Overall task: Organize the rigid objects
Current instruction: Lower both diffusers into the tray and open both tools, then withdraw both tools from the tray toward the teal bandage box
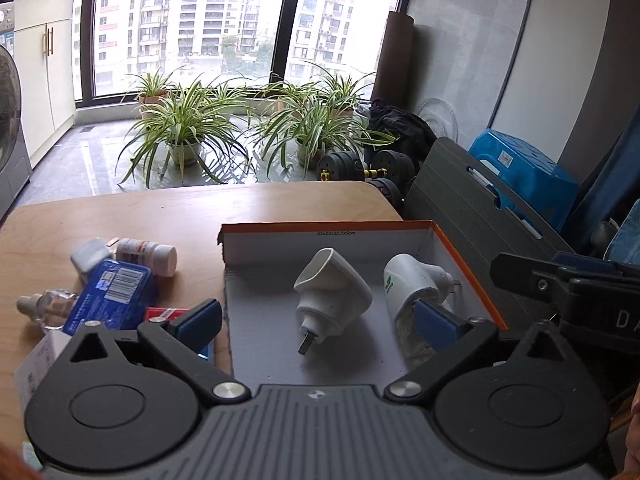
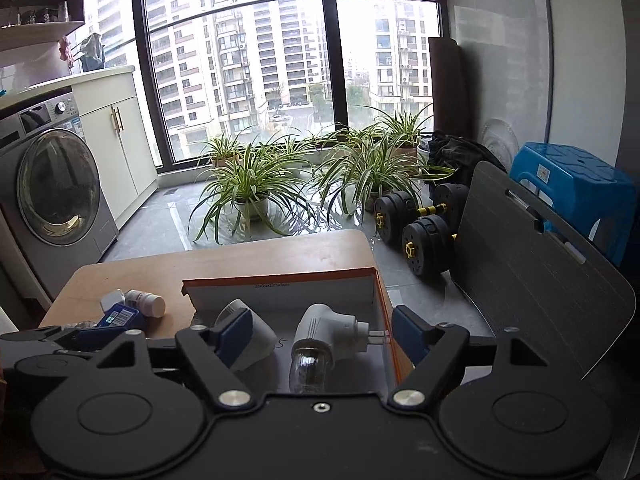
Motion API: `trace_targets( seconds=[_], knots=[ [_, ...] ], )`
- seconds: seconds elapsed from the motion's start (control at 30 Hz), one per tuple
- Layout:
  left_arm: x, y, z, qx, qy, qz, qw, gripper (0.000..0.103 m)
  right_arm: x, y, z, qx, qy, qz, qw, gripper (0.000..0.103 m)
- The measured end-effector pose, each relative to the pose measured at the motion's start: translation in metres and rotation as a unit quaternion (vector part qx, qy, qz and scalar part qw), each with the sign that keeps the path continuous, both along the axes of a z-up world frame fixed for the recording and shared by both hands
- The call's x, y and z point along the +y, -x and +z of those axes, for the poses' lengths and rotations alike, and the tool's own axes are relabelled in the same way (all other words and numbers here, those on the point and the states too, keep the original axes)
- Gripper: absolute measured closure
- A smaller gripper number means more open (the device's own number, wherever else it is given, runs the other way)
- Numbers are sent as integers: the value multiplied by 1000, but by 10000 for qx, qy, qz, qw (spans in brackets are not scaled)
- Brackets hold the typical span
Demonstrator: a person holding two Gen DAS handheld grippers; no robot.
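An orange-rimmed cardboard box [image 1: 460, 264] stands on the wooden table [image 1: 180, 216]. In it lie a white plug-in device [image 1: 332, 292] and a white plug-in vaporizer with a clear bottle [image 1: 412, 284]. My left gripper [image 1: 316, 320] is open and empty above the box. My right gripper [image 2: 324, 332] is open and empty over the vaporizer [image 2: 320, 336], with the box [image 2: 280, 280] below it. Left of the box lie a white pill bottle [image 1: 148, 254], a blue packet [image 1: 114, 296], a clear small bottle [image 1: 48, 308] and a white case [image 1: 90, 256].
The right gripper's body [image 1: 568, 292] shows at the right of the left wrist view. A grey board [image 2: 532, 280], dumbbells [image 2: 416, 228], a blue stool [image 2: 580, 184] and potted plants [image 2: 256, 188] stand beyond the table. A washing machine [image 2: 52, 192] is at left.
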State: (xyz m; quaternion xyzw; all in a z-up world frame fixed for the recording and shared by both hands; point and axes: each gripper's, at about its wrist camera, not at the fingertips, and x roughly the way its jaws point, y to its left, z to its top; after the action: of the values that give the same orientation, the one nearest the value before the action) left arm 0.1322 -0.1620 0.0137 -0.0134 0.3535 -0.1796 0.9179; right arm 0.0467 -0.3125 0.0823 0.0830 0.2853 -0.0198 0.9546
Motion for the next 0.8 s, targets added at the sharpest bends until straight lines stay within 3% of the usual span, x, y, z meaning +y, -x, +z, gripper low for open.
trace_targets(
  seconds=[0.17, 0.53, 0.8],
  knots=[
    [14, 17, 6, 215, 6, 51, 9998, 0, 7, 23, -2, 31, -51, 3, 10000, 9],
    [30, 50, 15, 25, -453, 506, 9977, 0, 35, 55, -3, 66, 35, 186, 9998, 5],
    [53, 72, 16, 63, -443, 753, 9962, 0, 59, 65, -9, 127, 87, 409, 9990, 4]
  ],
)
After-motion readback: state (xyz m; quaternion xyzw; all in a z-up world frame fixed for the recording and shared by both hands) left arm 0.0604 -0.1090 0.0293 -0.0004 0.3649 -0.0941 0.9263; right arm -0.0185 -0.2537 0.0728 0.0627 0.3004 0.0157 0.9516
